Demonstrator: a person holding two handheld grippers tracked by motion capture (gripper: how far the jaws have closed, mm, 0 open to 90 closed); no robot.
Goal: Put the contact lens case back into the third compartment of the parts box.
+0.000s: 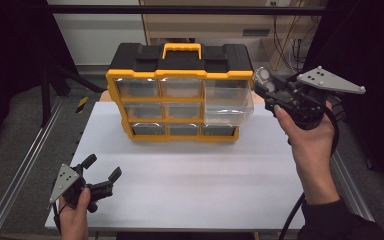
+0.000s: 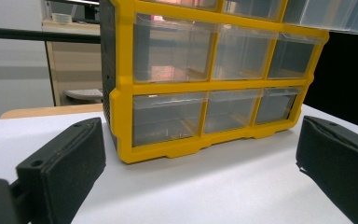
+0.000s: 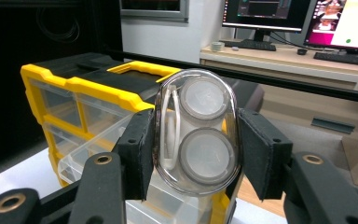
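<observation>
The right gripper is clamped on a clear oval case with two round discs, held beside the organizer's pulled-out upper-right drawer. The left gripper rests with jaws spread wide, holding nothing, near the table's front-left corner. No legible labels.

Even overhead light on white tabletop; dark surroundings at both sides. Soft shadow under organizer. Pinkish glare on clear drawers in left gripper view. Monitors far behind bright, slightly soft. Near pads blurred.
</observation>
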